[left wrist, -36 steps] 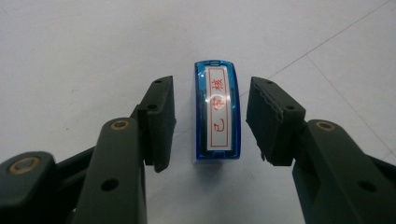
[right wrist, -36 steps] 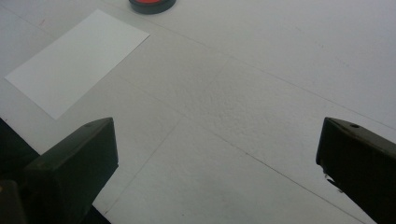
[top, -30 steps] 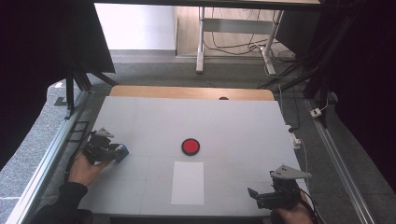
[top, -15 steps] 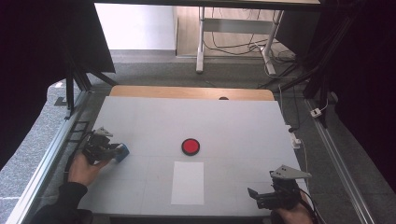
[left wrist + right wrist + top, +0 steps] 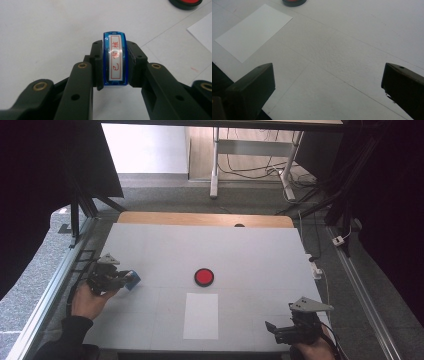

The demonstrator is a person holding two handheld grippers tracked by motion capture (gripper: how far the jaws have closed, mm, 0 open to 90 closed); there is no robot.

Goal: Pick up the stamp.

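Stamp (image 5: 115,60) secured in left gripper (image 5: 115,62), jaws clamped on its sides; right gripper (image 5: 328,82) gapes idle. Inking at pad (image 5: 204,276) and stamping paper (image 5: 201,315) (both untouched) remain.

Red ink pad (image 5: 204,276), round, lay mid-table; white paper sheet (image 5: 201,315) lay just nearer. Grey table (image 5: 250,255); desk frame (image 5: 250,150) stood beyond, cables trailing.

left gripper (image 5: 115,86): black jaws, brass screws | right gripper (image 5: 272,331): grey three-cornered plate | dark sleeve (image 5: 70,335)
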